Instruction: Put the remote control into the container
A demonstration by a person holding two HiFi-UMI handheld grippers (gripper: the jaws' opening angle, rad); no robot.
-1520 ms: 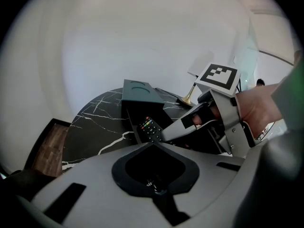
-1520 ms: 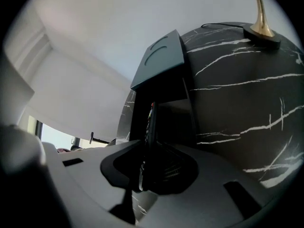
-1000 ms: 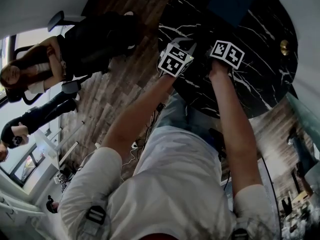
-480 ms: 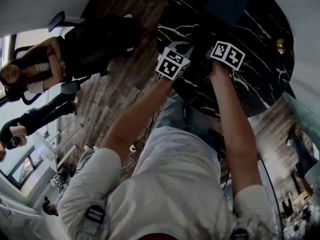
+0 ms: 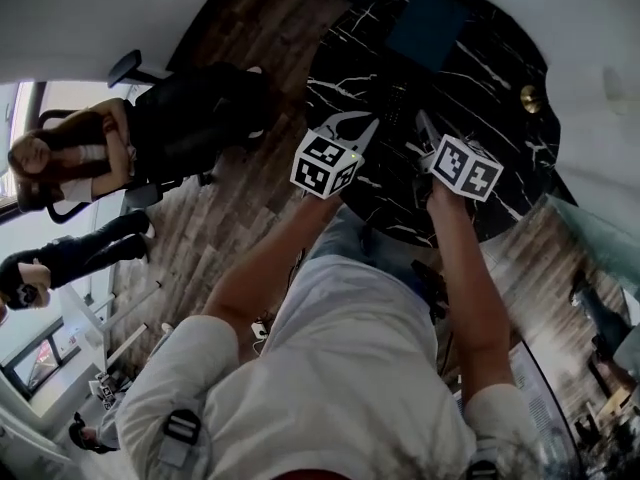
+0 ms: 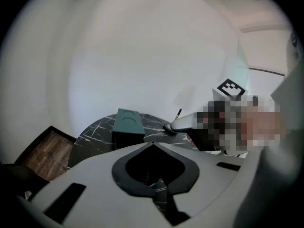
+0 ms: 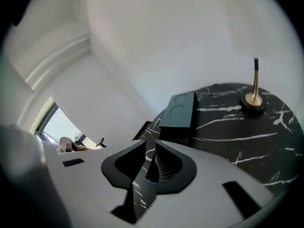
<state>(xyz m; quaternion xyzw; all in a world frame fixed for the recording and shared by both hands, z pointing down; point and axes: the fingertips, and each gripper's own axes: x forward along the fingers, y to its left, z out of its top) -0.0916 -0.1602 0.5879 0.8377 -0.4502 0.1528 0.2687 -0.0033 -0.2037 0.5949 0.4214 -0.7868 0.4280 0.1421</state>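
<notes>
The remote control (image 5: 394, 108) shows in the head view as a dark, long shape lying flat near the middle of the round marble table (image 5: 480, 183), not yet in the container (image 5: 430, 23), which stands closed-looking and dark teal at the table's far edge, well apart from it. The remote lies between the tips of the two grippers and neither touches it. A second ago both marker cubes sat low over this spot and hid it; now both grippers are lifted and drawn back toward the table's near edge, so their grey jaws and the remote between them come into sight. The left gripper (image 5: 362, 126) has its jaws together at the tips, with nothing between them. The right gripper (image 5: 422, 126) has just been closing its jaws; they stand a narrow slit apart and only the marble shows through the gap. A small brass stand (image 5: 530, 98) with a thin rod sits near the table's right edge, where it was before.
</notes>
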